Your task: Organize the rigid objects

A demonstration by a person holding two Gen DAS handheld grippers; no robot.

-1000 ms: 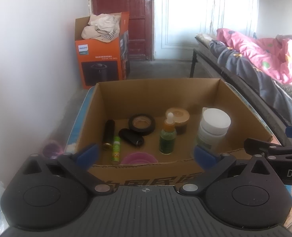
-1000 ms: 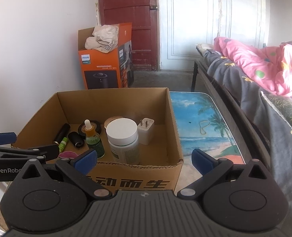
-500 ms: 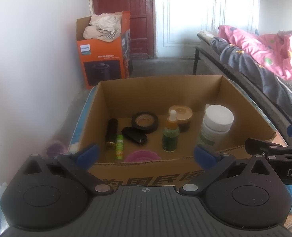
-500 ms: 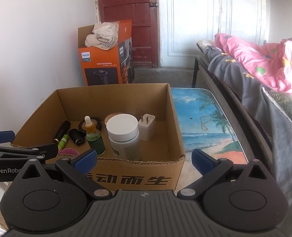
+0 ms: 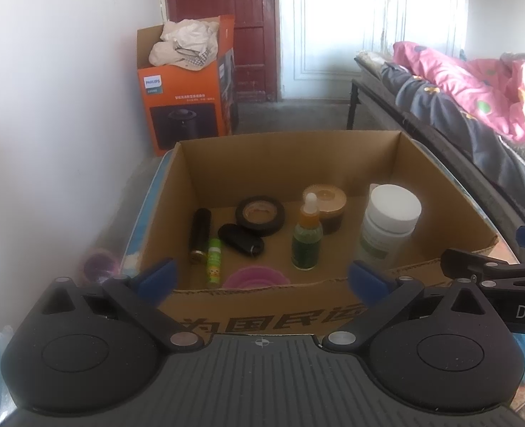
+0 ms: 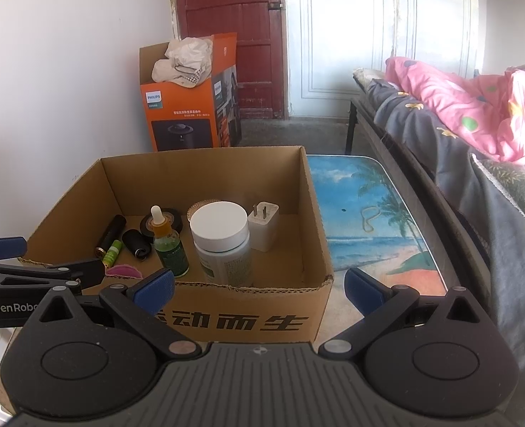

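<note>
While both tools hung just short of the open brown cardboard box [image 6: 205,295], I weighed what might spoil the job. My left gripper [image 5: 260,279] had its blue-padded fingers spread wide with nothing between them, and my right gripper [image 6: 259,286] was spread just as wide and equally empty. Inside the box, on its floor, sat the things being sorted: a white-capped plastic jar [image 6: 223,245] standing upright near the front, a green dropper bottle with an orange neck [image 6: 168,245] just beside it, a white plug adapter [image 6: 263,226] behind the jar, a black roll of tape [image 5: 260,212], a round tan tin [image 5: 328,206], a black cylinder [image 5: 200,233], a small green tube [image 5: 213,258], a dark key fob [image 5: 241,239] and a pink dish [image 5: 256,277] against the near wall. My worry was crowding: reaching in for anything at the back meant passing the tall jar and the slim bottle, and I judged either could topple from a nudge by an outstretched finger. The box's ragged front rim could also catch a finger and drag the whole box across the beach-print tabletop [image 6: 369,213]. The two grippers sat close together, so they might collide if both went in together.
</note>
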